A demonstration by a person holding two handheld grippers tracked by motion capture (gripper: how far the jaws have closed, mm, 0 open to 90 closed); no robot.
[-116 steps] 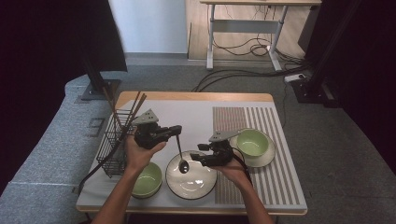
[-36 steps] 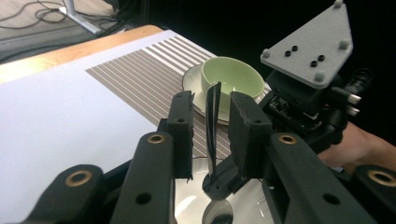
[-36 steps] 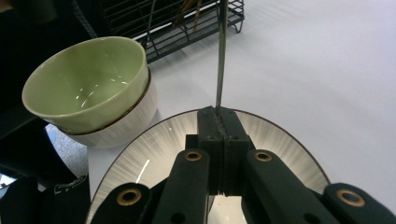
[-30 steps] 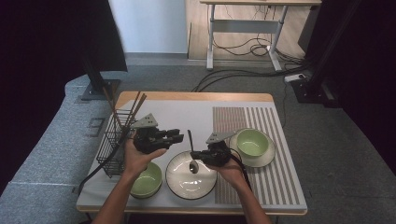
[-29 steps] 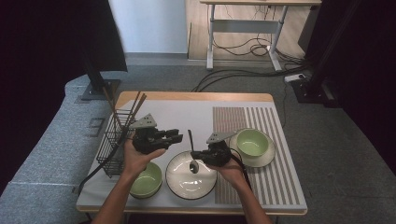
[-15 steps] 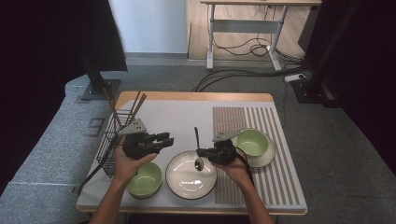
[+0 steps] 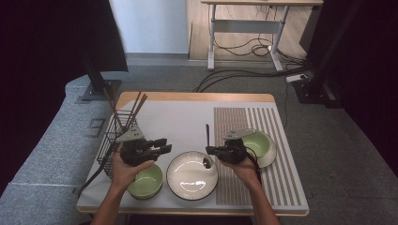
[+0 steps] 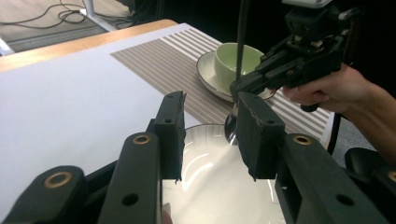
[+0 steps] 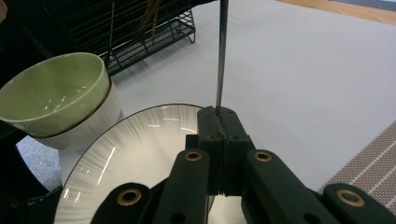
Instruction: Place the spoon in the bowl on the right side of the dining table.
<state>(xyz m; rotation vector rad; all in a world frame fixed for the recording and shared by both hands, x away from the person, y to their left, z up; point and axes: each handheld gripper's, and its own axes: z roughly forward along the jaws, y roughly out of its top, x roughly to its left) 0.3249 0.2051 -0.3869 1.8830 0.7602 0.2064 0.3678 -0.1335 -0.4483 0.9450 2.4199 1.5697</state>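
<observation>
A dark spoon (image 7: 207, 133) stands nearly upright over the right rim of the white plate (image 7: 192, 176). My right gripper (image 7: 209, 151) is shut on its handle, and the scoop hangs just below the jaws. In the right gripper view the thin handle (image 9: 222, 51) rises out of the closed right gripper (image 9: 218, 114). My left gripper (image 7: 164, 145) is left of the plate, above a green bowl (image 7: 145, 182). Its jaws have just been opening and hold nothing. In the left gripper view the left gripper (image 8: 210, 107) looks toward the spoon (image 8: 241, 42).
A black wire rack (image 7: 117, 136) with chopsticks stands at the table's left edge. A second green bowl (image 7: 256, 143) sits on a saucer on the striped mat (image 7: 263, 122) to the right. The white mat (image 7: 183, 122) lies behind the plate.
My left gripper has drawn back leftward from the spoon and its jaws have widened. The right gripper has carried the spoon a little to the right.
</observation>
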